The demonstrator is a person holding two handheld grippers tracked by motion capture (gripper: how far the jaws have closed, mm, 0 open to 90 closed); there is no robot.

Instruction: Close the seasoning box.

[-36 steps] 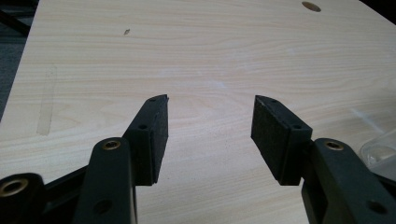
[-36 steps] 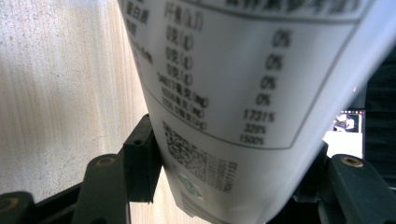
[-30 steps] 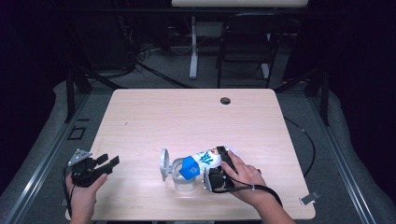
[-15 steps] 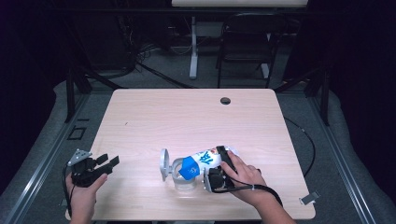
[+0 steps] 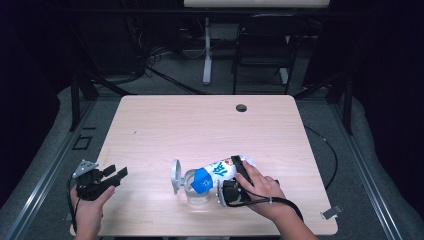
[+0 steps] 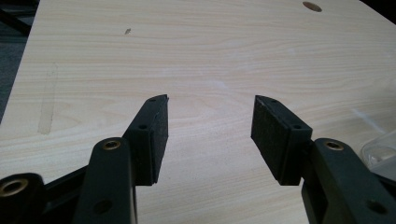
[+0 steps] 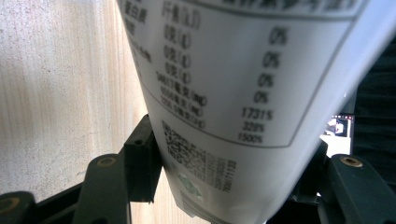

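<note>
Left claw — at the near left corner of the table, held in a hand; jaws wide apart, nothing between them. The left gripper view shows bare wood between the pads and, at its right edge, a sliver of clear plastic.

Right claw — near edge of the table, right of centre, under a hand; jaws closed on the white bottle, one on each side of it.

Bottle — lying tilted, blue and white label, its far end inside a clear cup. The high view shows the blue label; the right gripper view shows the printed back panel with a nutrition table and a code square, wedged between the two jaws.

White round lid — standing on edge, just left of the cup.

Hole — far side of the table.

Chair — on the floor beyond the table.
</note>
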